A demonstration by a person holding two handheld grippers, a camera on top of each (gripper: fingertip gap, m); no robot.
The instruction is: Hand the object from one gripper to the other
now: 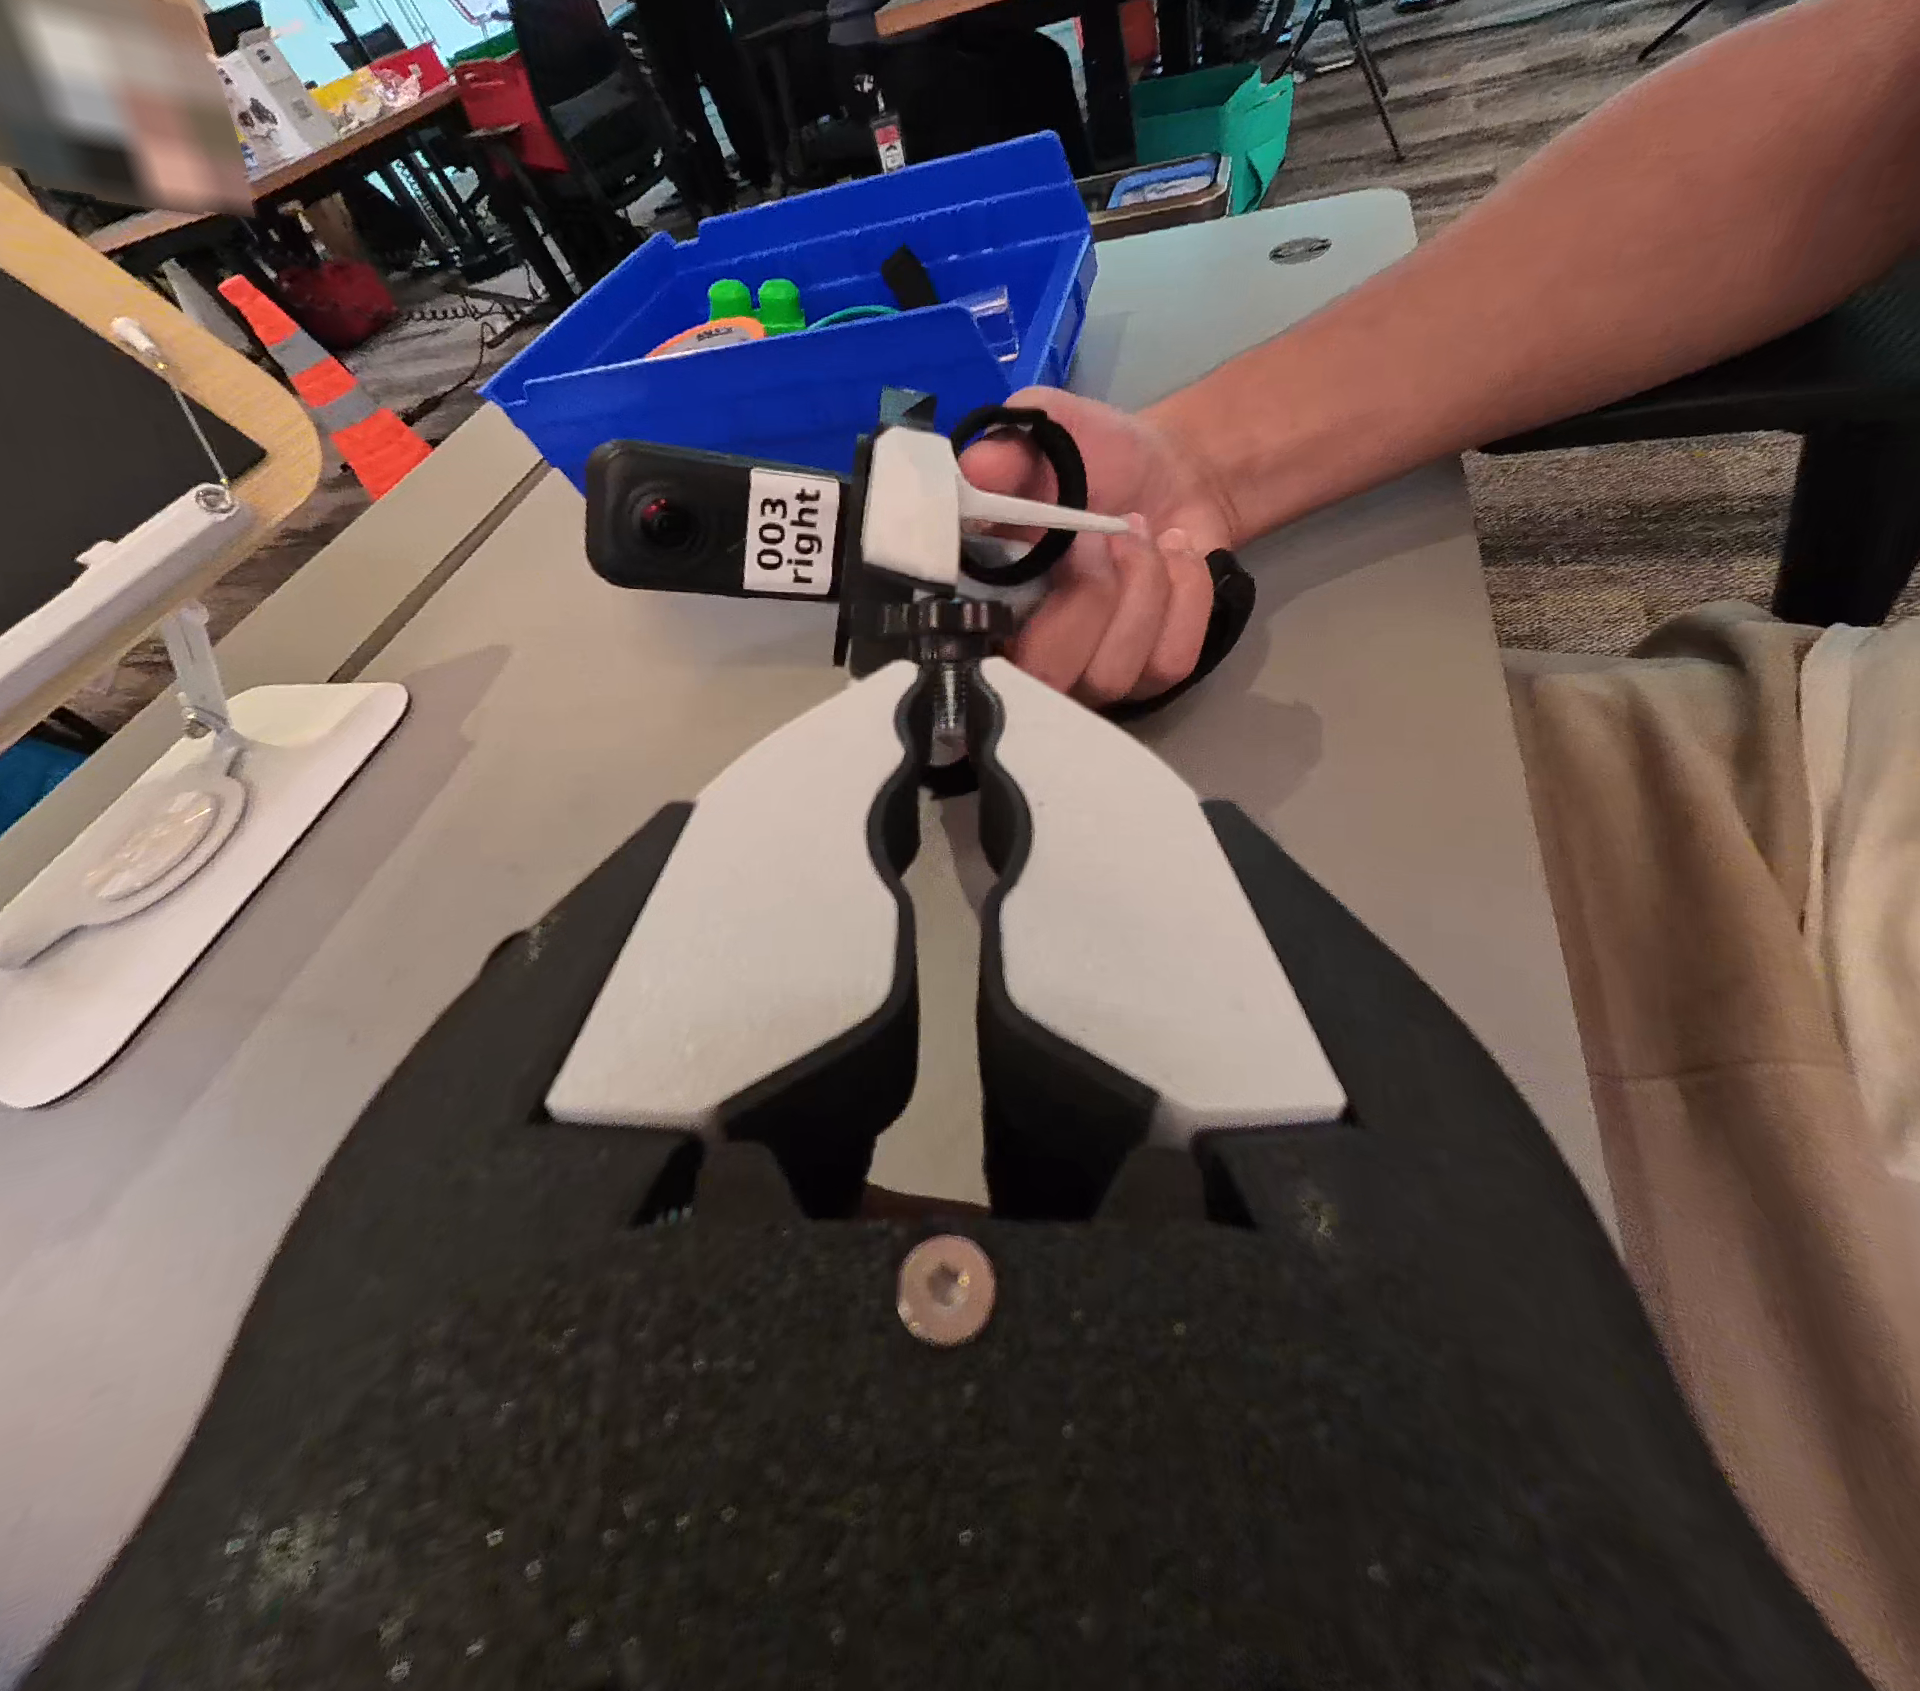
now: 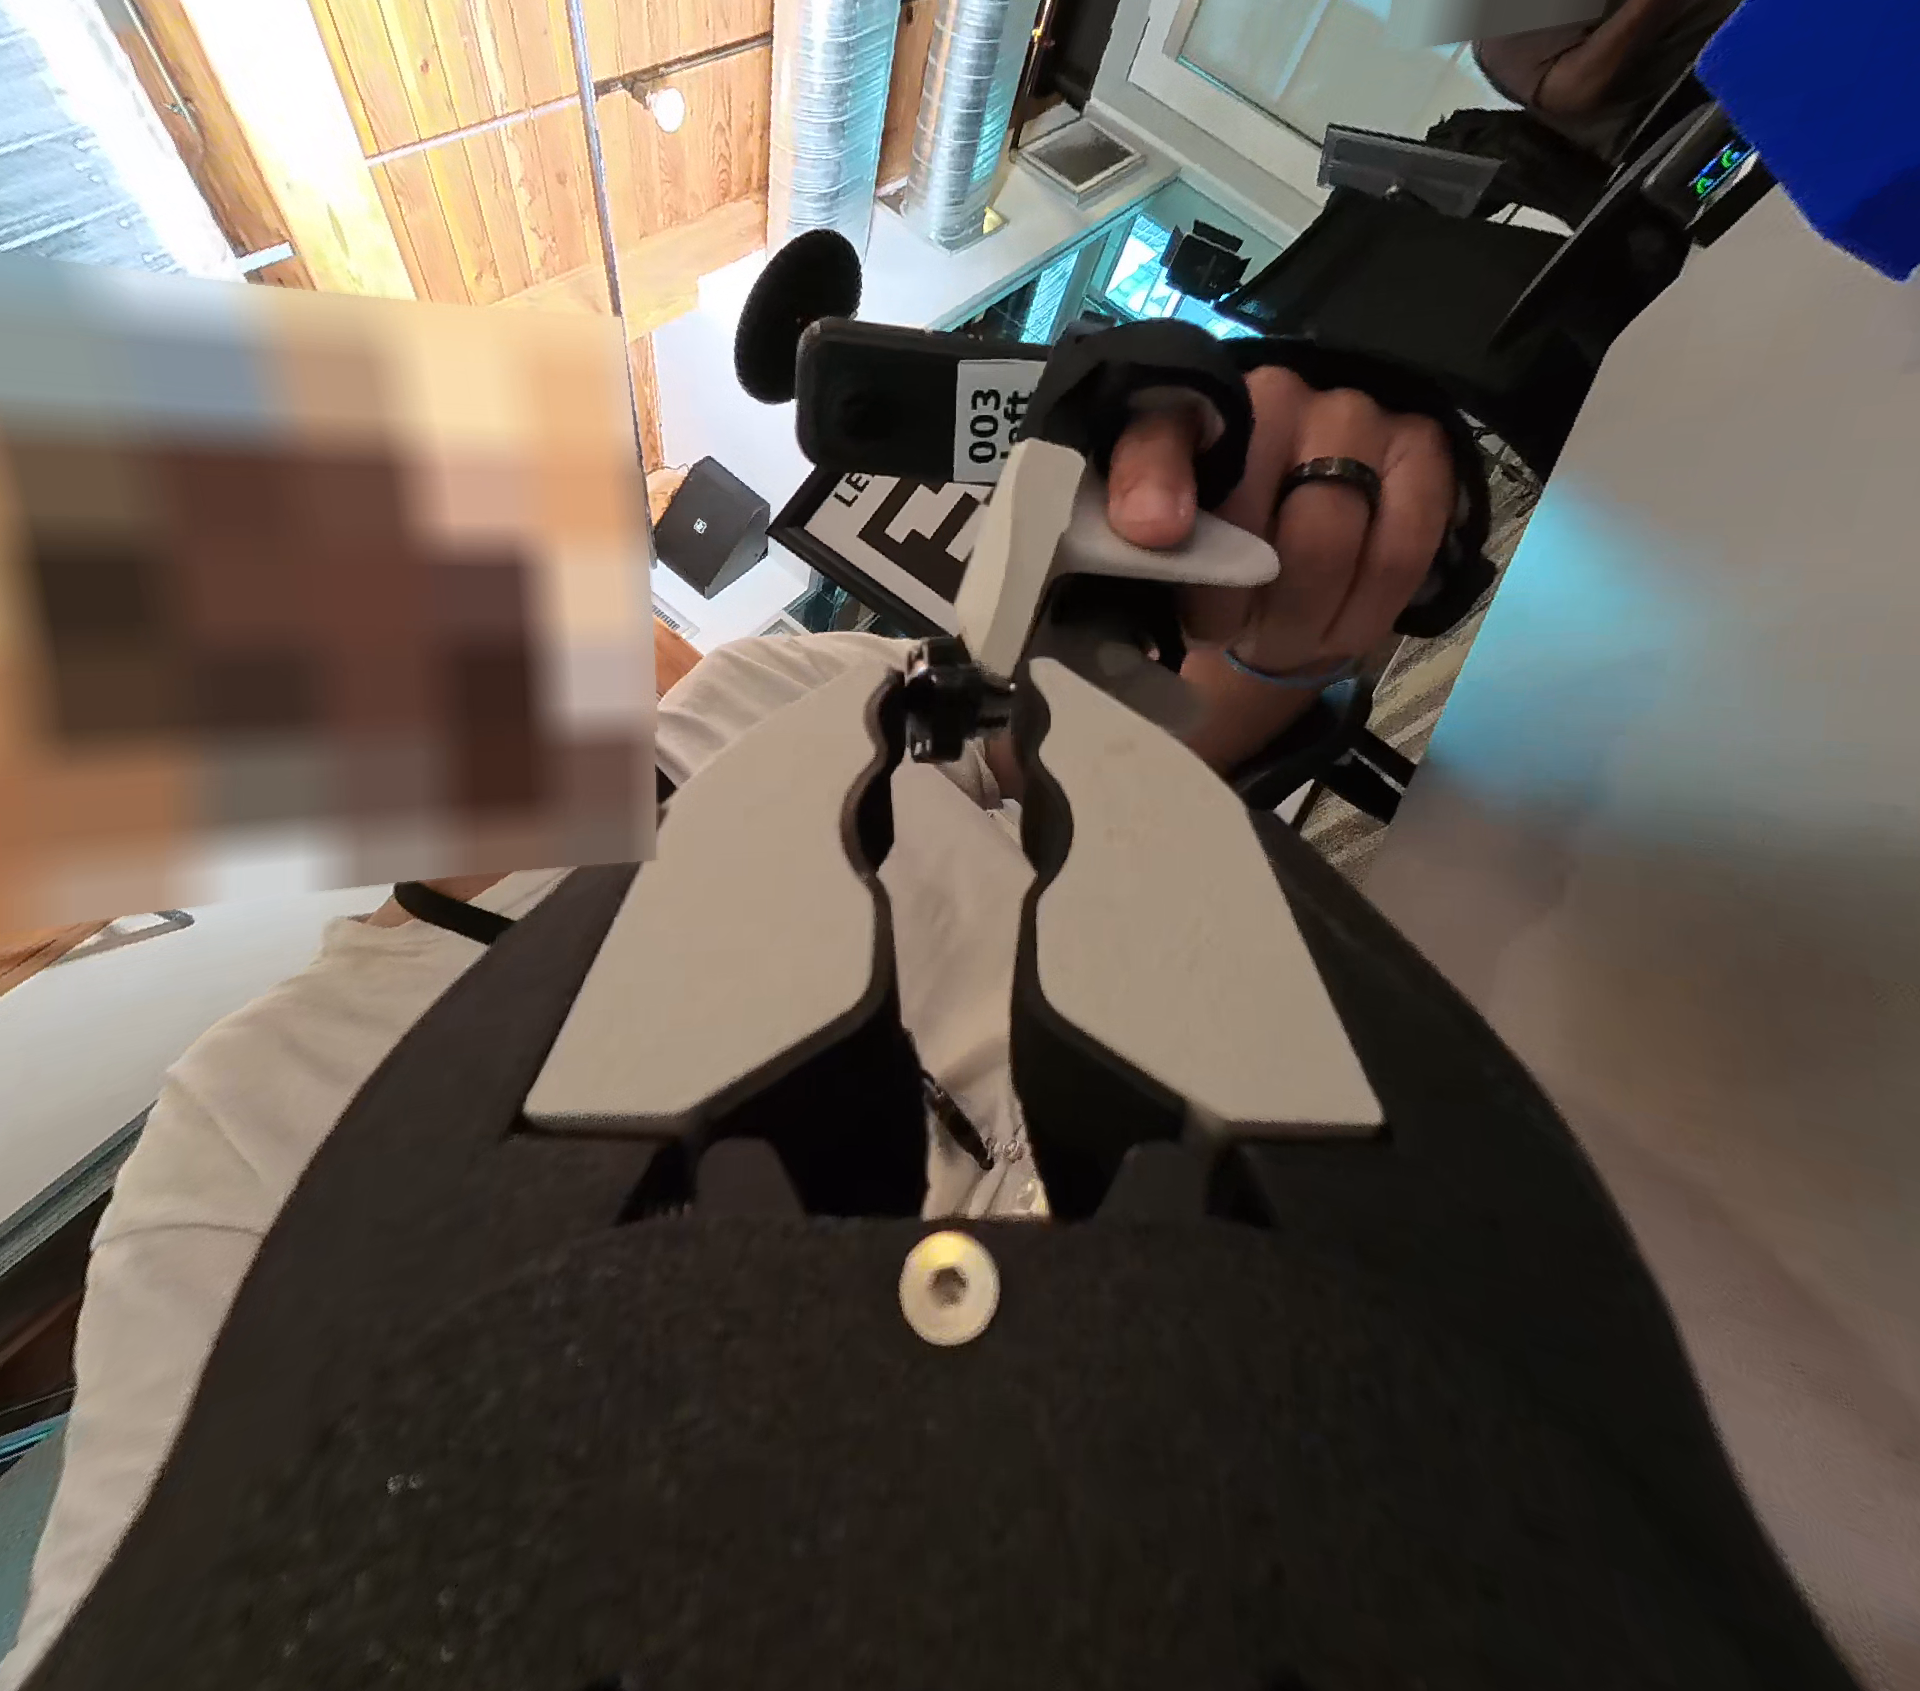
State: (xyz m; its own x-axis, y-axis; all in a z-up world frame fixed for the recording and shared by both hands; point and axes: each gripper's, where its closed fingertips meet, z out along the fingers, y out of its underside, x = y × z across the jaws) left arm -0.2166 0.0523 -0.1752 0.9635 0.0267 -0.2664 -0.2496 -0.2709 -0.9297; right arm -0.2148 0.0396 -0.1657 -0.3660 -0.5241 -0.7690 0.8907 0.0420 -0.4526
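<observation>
1. While the white stand (image 1: 208, 768) at the far left runs off the edge with its panel cut short, the grey table (image 1: 623, 602) beside it shows plainly.
2. Behind the table's middle sits a blue bin (image 1: 790, 394). Its contents are half hidden by its front wall, with only green and orange bits poking up.
3. At the centre is the bolt (image 1: 943, 701), a small thing with a black knurled knob and a bare metal threaded shank. It is held in the air above the table, between the two tools.
4. The left gripper (image 1: 948, 711) has its white fingers (image 1: 790, 914) pinched on the shank, knob just past the tips.
5. From the right wrist view the bolt (image 2: 940, 716) is a dark, blurry lump at the tips of the right gripper (image 2: 956, 701). Its fingers sit either side of the knob, but I cannot tell if they are actually pressing on it.
6. The left hand (image 2: 1330, 519) wraps its handle, one finger through the black loop on the trigger. It wears a dark ring.
7. Rightmost, the right hand (image 1: 1112, 561) grips its tool sideways. The bare forearm reaches in from the right edge, where it is cut off.
</observation>
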